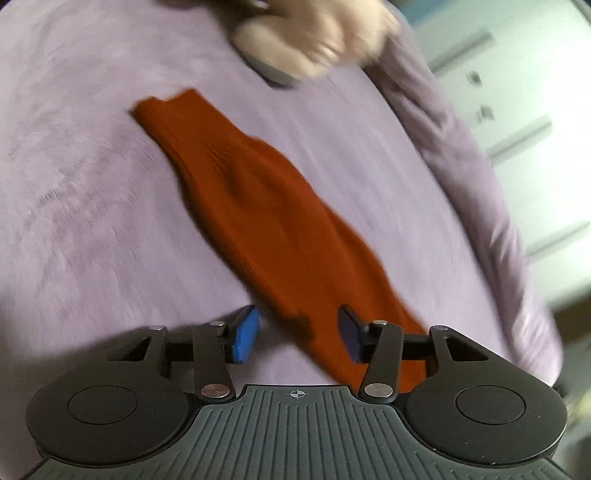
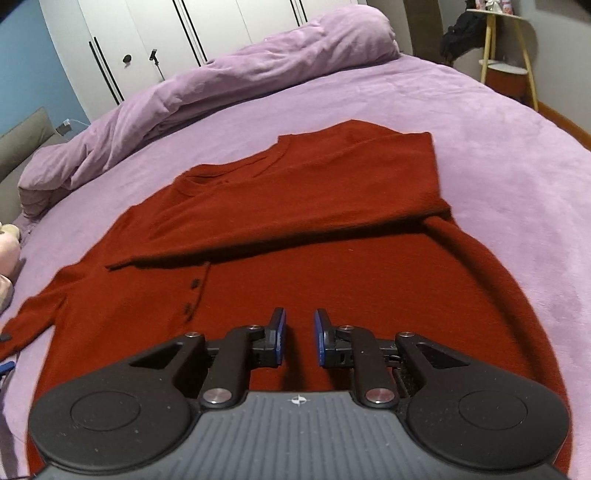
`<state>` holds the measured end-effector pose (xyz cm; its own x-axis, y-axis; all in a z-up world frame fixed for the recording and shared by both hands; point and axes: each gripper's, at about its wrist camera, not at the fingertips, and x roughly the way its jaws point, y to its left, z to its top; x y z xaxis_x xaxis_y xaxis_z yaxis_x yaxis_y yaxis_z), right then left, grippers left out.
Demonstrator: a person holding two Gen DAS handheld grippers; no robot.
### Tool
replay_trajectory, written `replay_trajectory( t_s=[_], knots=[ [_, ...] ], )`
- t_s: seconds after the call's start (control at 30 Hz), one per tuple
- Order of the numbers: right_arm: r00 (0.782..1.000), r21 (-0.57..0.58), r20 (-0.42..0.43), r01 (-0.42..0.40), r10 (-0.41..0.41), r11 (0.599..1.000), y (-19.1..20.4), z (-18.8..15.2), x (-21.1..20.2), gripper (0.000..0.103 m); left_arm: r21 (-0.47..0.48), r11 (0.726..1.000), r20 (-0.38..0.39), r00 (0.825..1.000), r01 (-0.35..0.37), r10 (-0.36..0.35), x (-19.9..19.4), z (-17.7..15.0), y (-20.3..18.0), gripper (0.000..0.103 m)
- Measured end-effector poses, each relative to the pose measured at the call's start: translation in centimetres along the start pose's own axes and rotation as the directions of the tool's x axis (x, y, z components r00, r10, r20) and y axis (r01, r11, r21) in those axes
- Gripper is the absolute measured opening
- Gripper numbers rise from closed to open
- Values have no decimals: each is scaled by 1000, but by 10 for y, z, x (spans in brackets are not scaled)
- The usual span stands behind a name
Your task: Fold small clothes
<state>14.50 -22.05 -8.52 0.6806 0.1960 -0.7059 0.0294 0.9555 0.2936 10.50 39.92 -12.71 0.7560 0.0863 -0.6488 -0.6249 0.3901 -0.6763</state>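
Observation:
A small rust-red knit cardigan (image 2: 332,258) lies flat on the purple bed cover (image 2: 480,122), with one sleeve (image 2: 295,206) folded across its chest. In the left wrist view its other sleeve (image 1: 258,206) stretches out straight over the cover. My left gripper (image 1: 299,334) is open just above the near part of that sleeve, holding nothing. My right gripper (image 2: 299,334) hovers over the cardigan's lower body, jaws partly open and empty.
A rolled purple duvet (image 2: 221,85) lies along the far side of the bed. Pink plush toys (image 1: 314,33) sit beyond the sleeve's cuff. White wardrobe doors (image 2: 166,37) stand behind, and a wooden stand (image 2: 509,66) at the right.

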Motion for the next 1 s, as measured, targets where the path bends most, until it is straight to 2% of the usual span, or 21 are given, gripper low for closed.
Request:
replay_trajectory(
  t_s=[0.07,0.1,0.13,0.17,0.2,0.23,0.3,0.37,0.43,0.5,0.53,0.57,0.6,0.67,0.73,0.8,0.87,0.9,0.97,1.0],
  knots=[
    [1000,9,2,-8,8,1000,4,2,-1,16,-89,996,25,999,28,-26,3,11,13,51],
    [1000,9,2,-8,8,1000,6,3,-1,16,-141,989,37,998,46,-42,6,16,20,46],
    [1000,5,1,-8,8,1000,7,3,0,16,-186,981,46,998,56,-48,9,20,26,35],
    [1000,0,-1,-8,8,1000,9,3,0,16,-221,974,49,998,56,-46,13,25,32,29],
    [1000,-4,-3,-8,8,1000,11,3,1,16,-250,967,48,998,52,-42,16,28,36,15],
    [1000,-9,-4,-9,9,1000,13,3,1,16,-267,962,44,998,53,-42,20,30,40,10],
    [1000,-18,-4,-5,5,1000,15,2,2,16,-284,956,40,997,69,-60,21,34,46,10],
    [1000,-25,-1,2,-2,1000,15,2,2,16,-221,974,47,998,50,-40,16,35,35,9],
    [1000,-25,2,5,-5,1000,14,3,2,16,-43,999,80,997,20,-16,6,28,-2,8],
    [1000,-24,13,5,-4,1000,12,3,2,16,144,988,81,994,58,-70,-4,12,-48,8],
    [1000,-25,19,1,0,1000,11,4,2,16,246,966,67,992,86,-105,-9,-1,-76,8],
    [1000,-23,23,-1,2,1000,11,4,2,16,349,929,39,988,124,-147,-14,-17,-106,8],
    [1000,-19,29,-3,3,1000,10,5,1,16,458,871,1,980,177,-199,-18,-39,-138,8],
    [999,-9,43,-13,14,1000,9,7,-2,16,618,734,-92,954,280,-286,-24,-89,-195,9],
    [998,-4,58,-26,27,1000,8,9,-5,16,687,633,-193,929,358,-316,-22,-140,-233,13],
    [997,-3,70,-37,38,999,6,11,-8,16,720,558,-293,909,413,-295,-9,-191,-257,23],
    [997,1,71,-43,43,999,4,13,-8,16,759,505,-354,911,412,-213,10,-235,-266,28],
    [996,4,71,-46,46,999,3,14,-8,16,771,495,-374,914,400,-157,19,-251,-266,30],
    [996,9,66,-65,64,998,-2,18,-7,16,773,510,-391,916,377,-85,30,-264,-258,30],
    [995,11,60,-81,80,997,-4,20,-7,16,768,531,-385,921,359,-66,30,-265,-250,33]
  ],
)
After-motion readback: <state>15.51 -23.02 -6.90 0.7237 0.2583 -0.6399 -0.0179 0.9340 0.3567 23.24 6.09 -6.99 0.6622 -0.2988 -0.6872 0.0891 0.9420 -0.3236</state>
